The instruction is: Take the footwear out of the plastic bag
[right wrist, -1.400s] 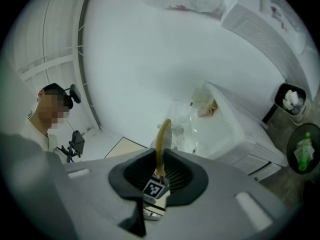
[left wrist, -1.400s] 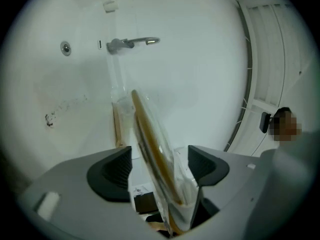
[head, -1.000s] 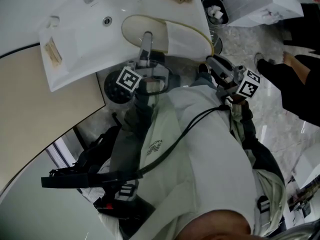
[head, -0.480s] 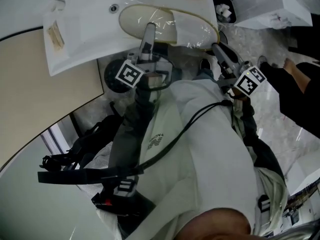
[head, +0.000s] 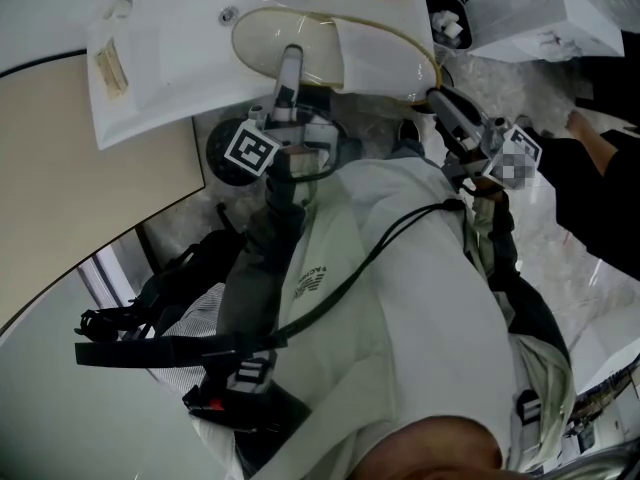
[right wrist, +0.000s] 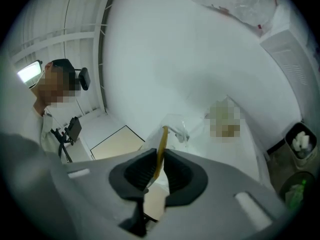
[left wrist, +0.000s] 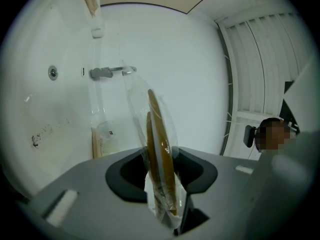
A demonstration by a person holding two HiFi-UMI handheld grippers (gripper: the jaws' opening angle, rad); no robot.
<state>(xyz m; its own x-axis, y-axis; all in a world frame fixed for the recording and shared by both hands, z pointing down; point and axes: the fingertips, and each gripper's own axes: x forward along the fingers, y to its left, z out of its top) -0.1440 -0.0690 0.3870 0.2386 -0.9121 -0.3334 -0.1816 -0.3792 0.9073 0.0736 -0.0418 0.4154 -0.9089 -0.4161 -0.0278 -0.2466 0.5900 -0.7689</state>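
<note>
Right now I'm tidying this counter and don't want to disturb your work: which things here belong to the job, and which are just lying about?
Part of the job:
slippers
clear plastic bag around them
left gripper and right gripper, each clamped on the bagged slippers

Just lying about:
faucet
wrapped wooden item
bin

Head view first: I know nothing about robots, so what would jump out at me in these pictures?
First, the flat pale slippers inside a clear plastic bag, seen against the white counter at the top of the head view. The left gripper and the right gripper each have their jaws closed on the package, one towards its left side and one at its right end.
</note>
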